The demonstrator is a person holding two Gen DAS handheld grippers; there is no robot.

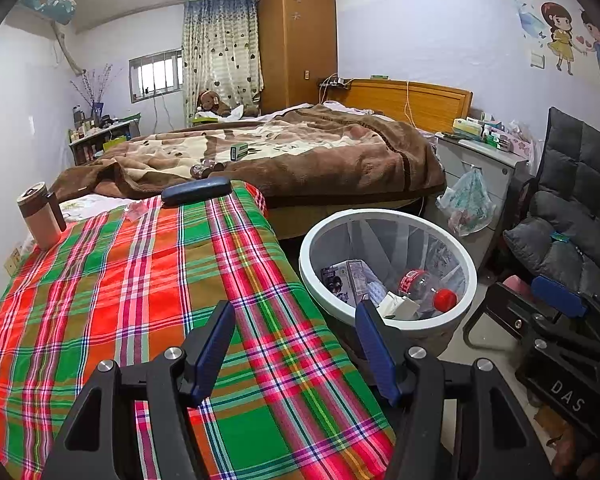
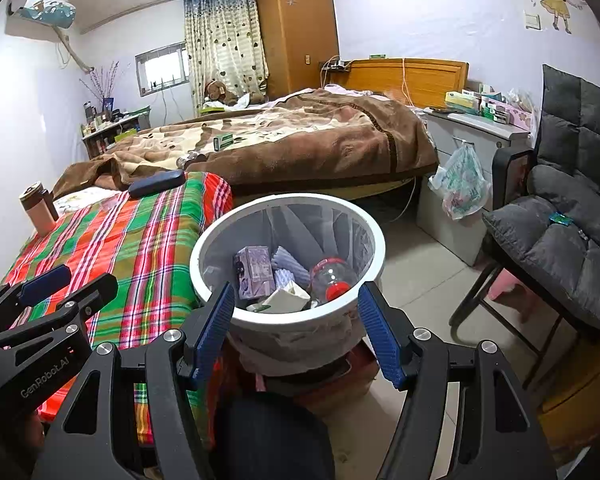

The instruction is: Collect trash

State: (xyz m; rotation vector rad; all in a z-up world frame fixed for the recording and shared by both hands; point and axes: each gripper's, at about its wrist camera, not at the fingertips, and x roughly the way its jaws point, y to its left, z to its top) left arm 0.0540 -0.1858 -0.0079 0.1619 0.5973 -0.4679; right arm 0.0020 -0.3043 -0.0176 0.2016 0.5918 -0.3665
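Note:
A white round trash bin (image 1: 469, 264) (image 2: 373, 236) stands on the floor beside the plaid-covered table (image 1: 140, 280) (image 2: 140, 240). It holds a clear bottle with a red cap (image 1: 427, 286) (image 2: 331, 276), a purple carton (image 2: 254, 270) and white paper (image 2: 286, 300). My left gripper (image 1: 296, 332) is open and empty over the table's right edge. My right gripper (image 2: 296, 312) is open and empty just above the bin's near rim. A small clear wrapper (image 1: 136, 210) lies on the table's far side.
A brown tumbler (image 1: 40, 216) and a dark case (image 1: 196, 190) sit on the table. Behind is a bed with a brown blanket (image 1: 300, 148), a small green box (image 1: 238, 151) on it. A grey nightstand (image 2: 459, 160) with a hanging plastic bag (image 2: 459, 184) and a grey cushioned chair (image 2: 559, 240) stand right.

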